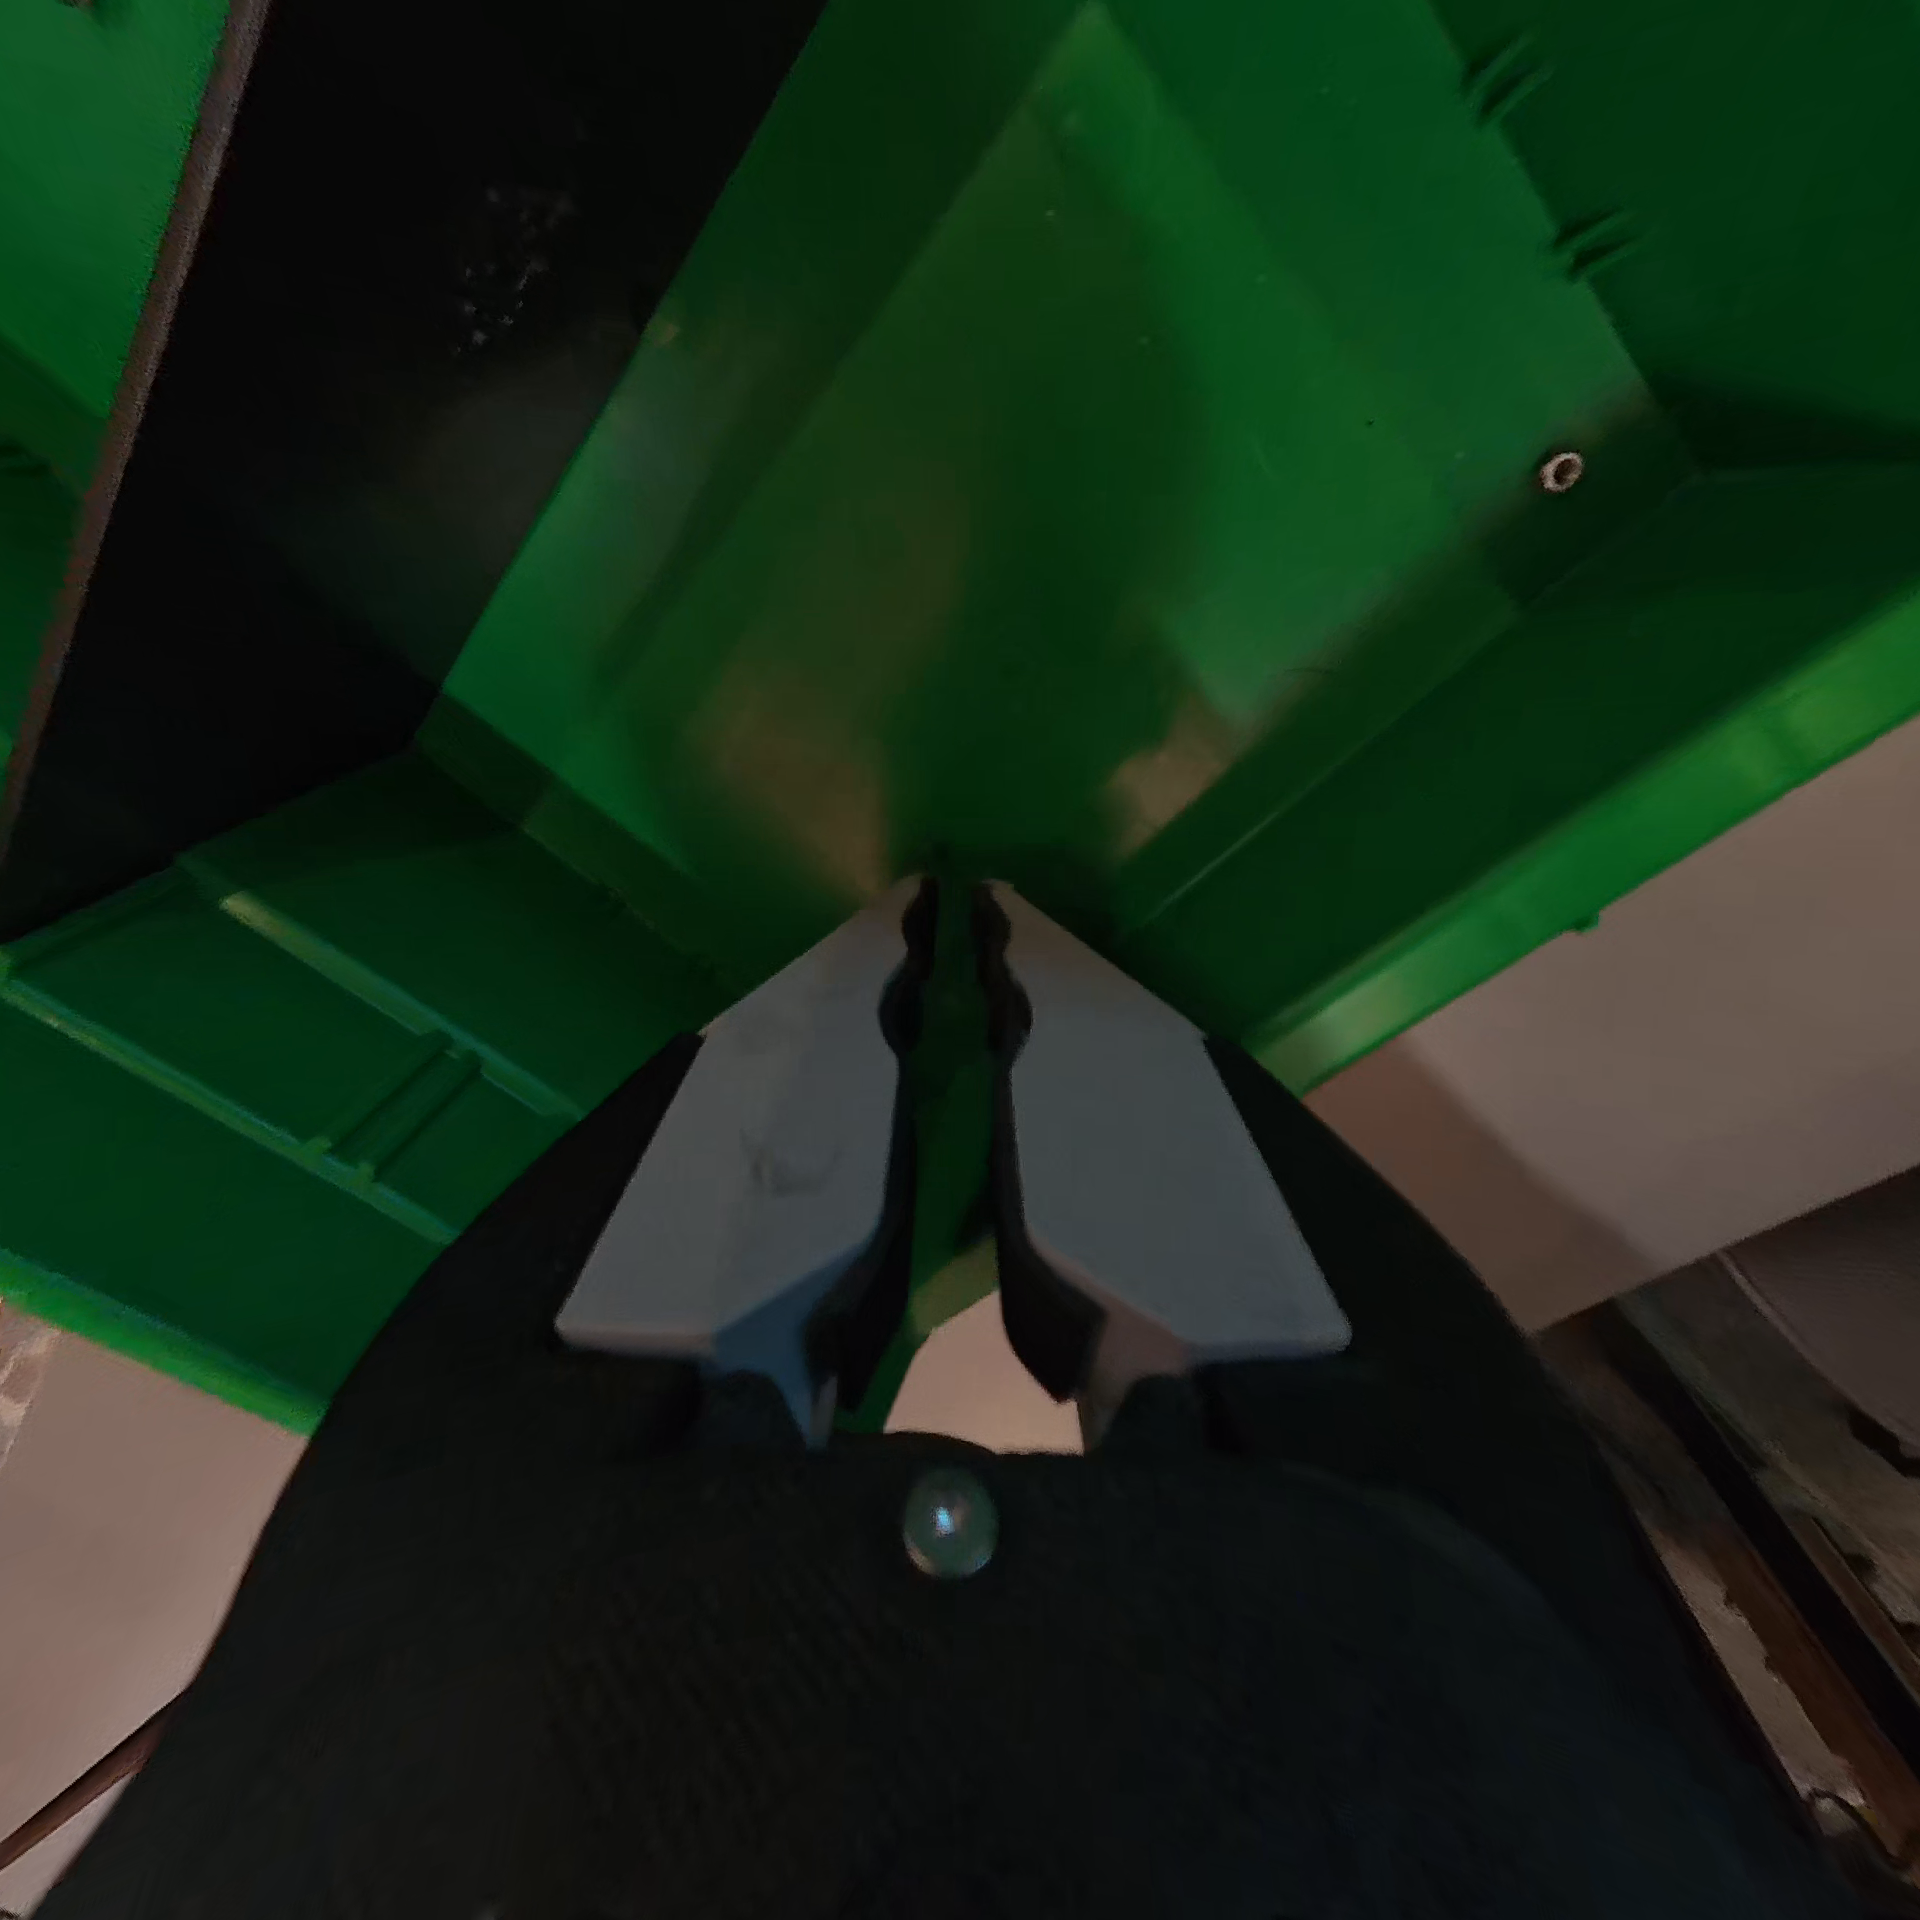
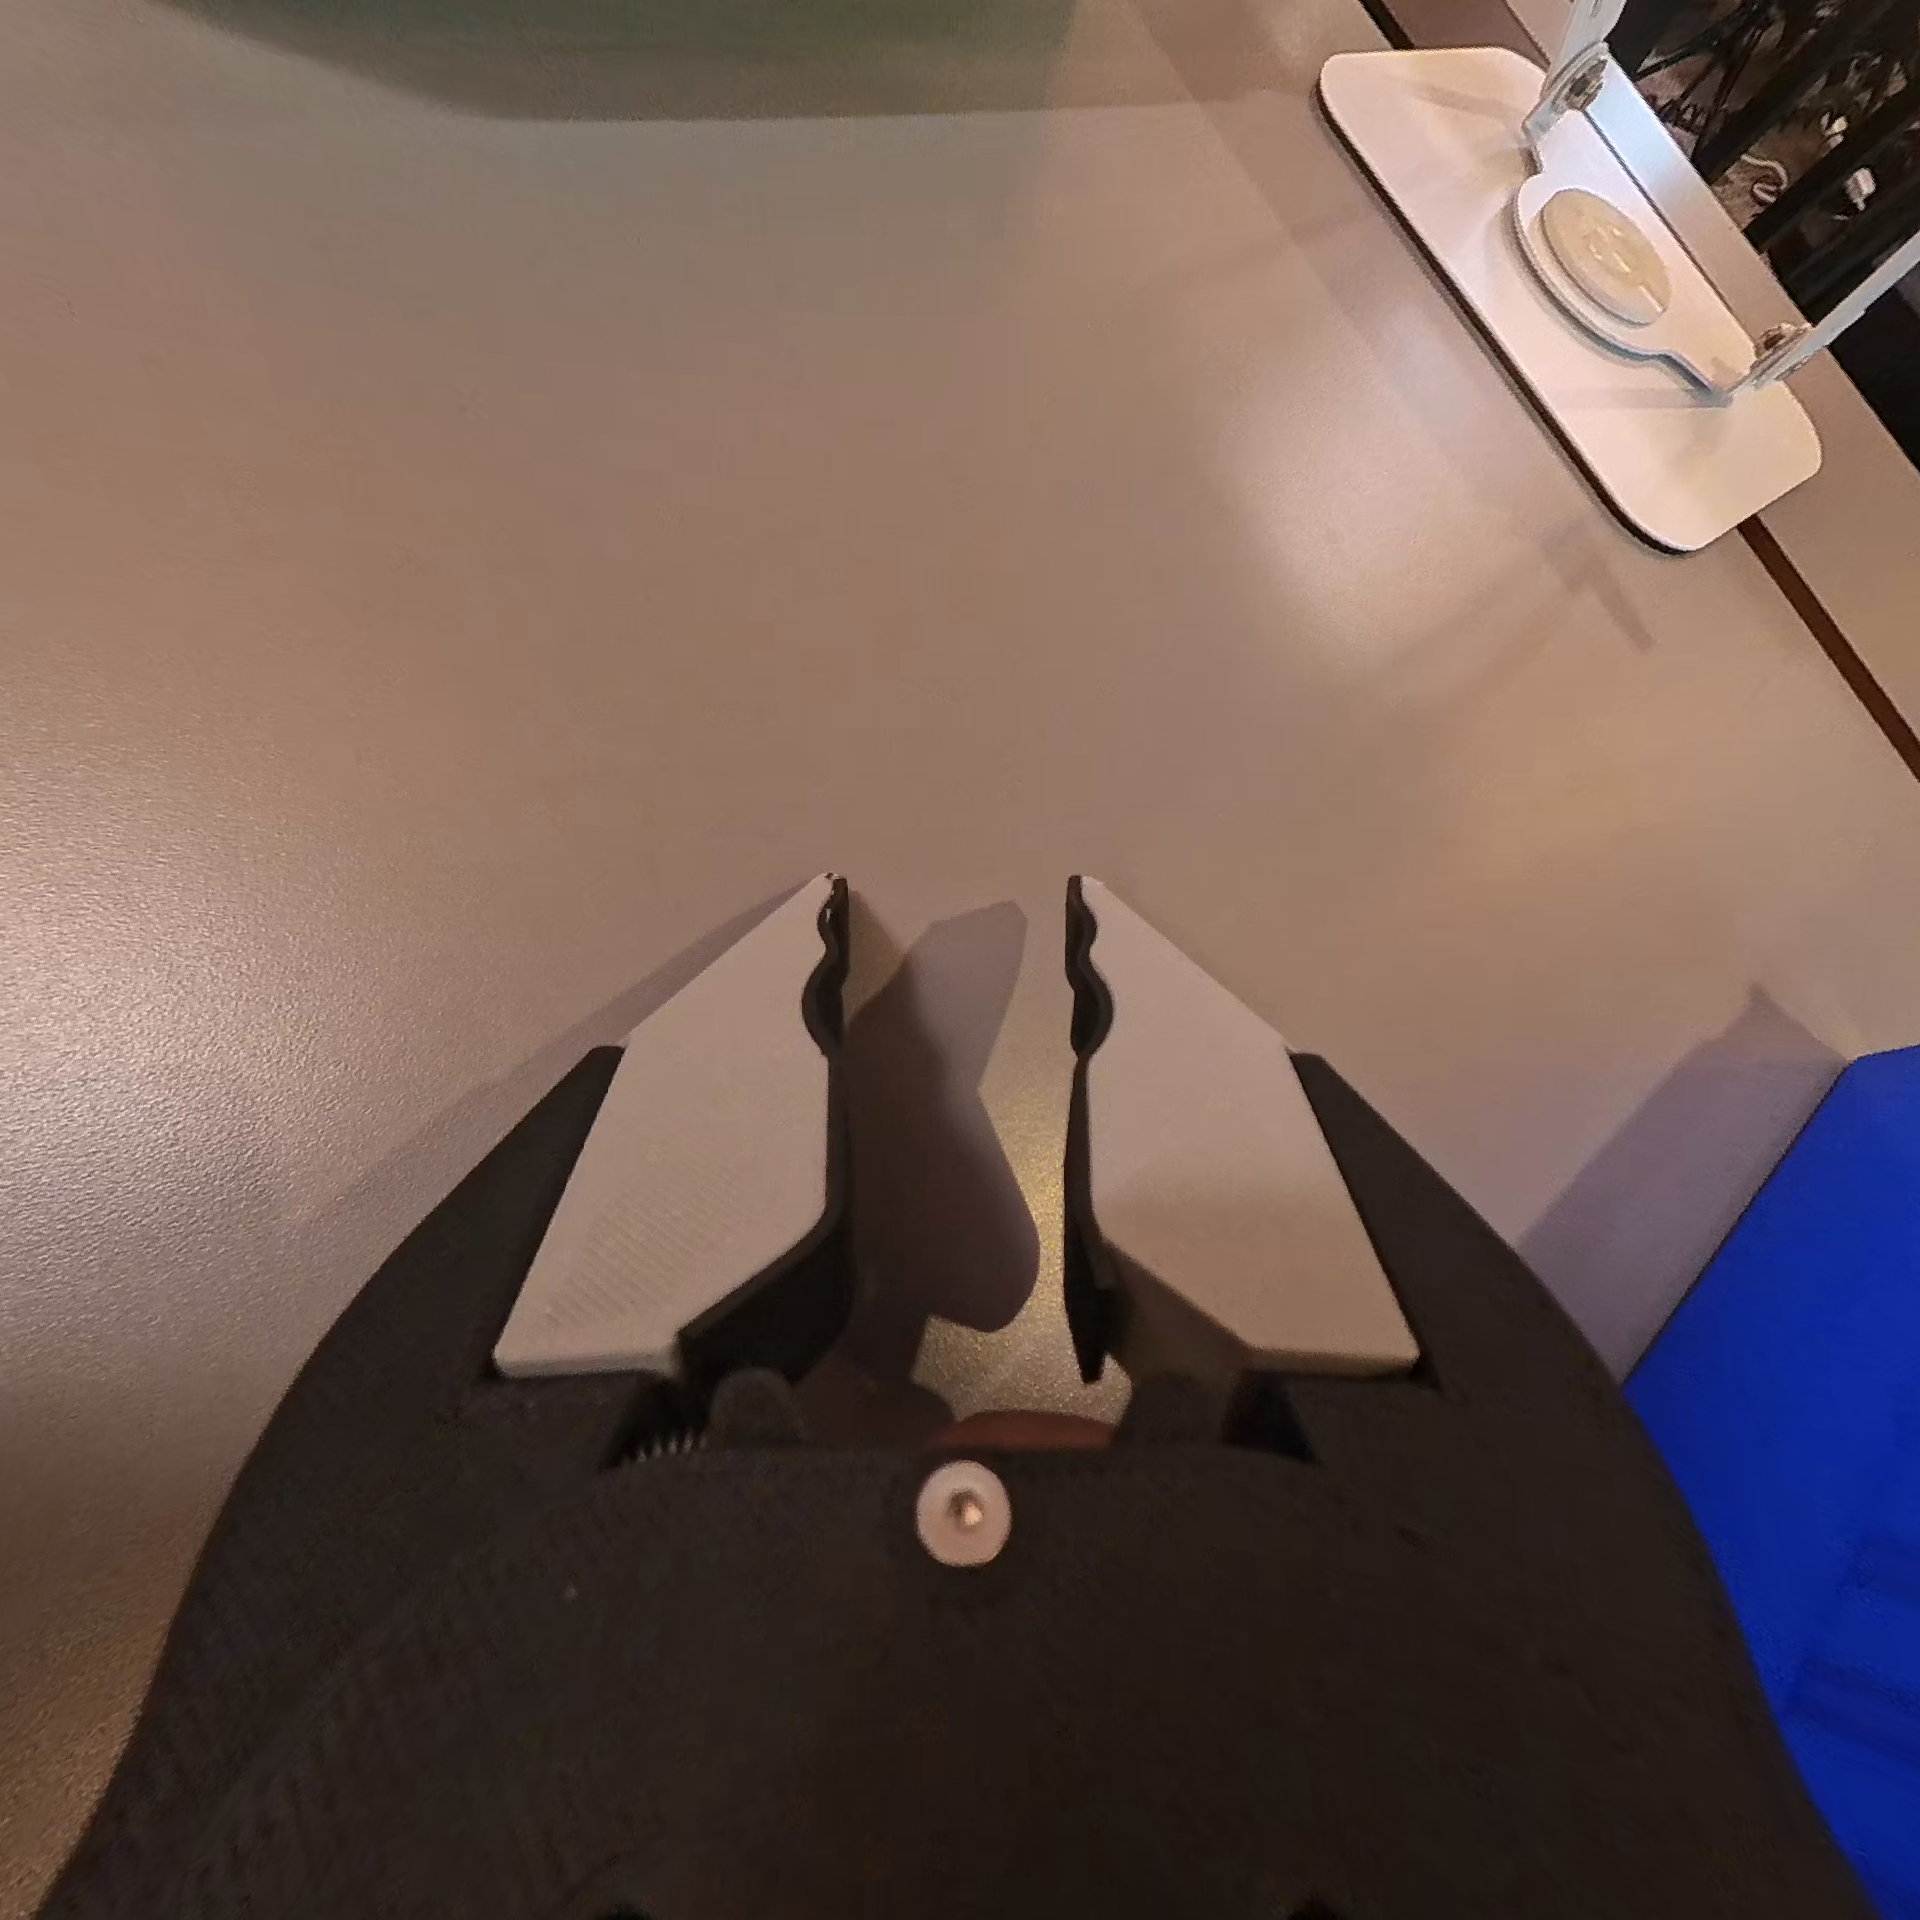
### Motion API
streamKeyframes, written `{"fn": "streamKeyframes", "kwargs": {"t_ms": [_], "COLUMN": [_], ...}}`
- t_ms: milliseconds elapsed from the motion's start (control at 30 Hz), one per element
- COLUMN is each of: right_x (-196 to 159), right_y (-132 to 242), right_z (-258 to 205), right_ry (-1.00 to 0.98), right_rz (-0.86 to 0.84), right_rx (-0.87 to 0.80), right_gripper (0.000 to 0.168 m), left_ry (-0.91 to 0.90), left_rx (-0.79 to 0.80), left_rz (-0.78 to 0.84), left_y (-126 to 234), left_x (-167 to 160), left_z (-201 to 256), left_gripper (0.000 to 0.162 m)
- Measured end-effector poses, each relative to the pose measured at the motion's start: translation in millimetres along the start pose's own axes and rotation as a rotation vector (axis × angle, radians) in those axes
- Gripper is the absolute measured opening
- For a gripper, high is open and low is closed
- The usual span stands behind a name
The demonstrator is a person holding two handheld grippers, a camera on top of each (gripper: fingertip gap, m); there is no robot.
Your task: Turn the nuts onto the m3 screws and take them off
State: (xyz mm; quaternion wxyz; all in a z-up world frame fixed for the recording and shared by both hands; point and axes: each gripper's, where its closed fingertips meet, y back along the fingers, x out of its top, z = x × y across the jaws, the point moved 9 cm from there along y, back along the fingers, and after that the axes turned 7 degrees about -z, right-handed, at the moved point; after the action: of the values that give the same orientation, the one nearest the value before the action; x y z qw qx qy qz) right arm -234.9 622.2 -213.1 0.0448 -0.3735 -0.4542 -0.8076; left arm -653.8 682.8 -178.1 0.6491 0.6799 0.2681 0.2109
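My left gripper reaches down into a green plastic bin. Its tips are at the bin floor and its jaws are nearly together, with only a thin slit between the pads. A tiny dark speck sits at the tips; I cannot tell whether anything is pinched. One small metal nut lies in the bin's far right corner, well away from the tips. My right gripper is open and empty, hovering over the bare beige table. No screw shows in either view.
A second green bin stands at the left, with a dark gap between the bins. A blue bin stands to the right of the right gripper. A white stand base sits at the table's far right edge. Left tips to right tips: about 40 cm.
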Motion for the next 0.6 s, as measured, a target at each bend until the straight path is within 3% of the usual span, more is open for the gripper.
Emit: {"fn": "streamKeyframes", "kwargs": {"t_ms": [300, 500, 600], "right_x": [0.0, 0.1, 0.1], "right_y": [0.2, 0.4, 0.6], "right_z": [-0.7, -1.1, -1.3], "right_ry": [0.004, 0.007, 0.009], "right_rz": [0.0, 0.0, 0.0], "right_rx": [-0.002, -0.003, -0.004], "right_gripper": [0.039, 0.038, 0.038], "left_ry": [0.003, -0.017, -0.021], "left_rx": [-0.065, 0.04, 0.067], "left_rz": [-0.038, -0.092, -0.092], "left_y": [-5.3, -10.0, -9.3], "left_x": [0.8, 4.4, 5.9], "left_z": [3.1, -1.9, -3.2], "left_gripper": [0.008, 0.002, 0.01]}}
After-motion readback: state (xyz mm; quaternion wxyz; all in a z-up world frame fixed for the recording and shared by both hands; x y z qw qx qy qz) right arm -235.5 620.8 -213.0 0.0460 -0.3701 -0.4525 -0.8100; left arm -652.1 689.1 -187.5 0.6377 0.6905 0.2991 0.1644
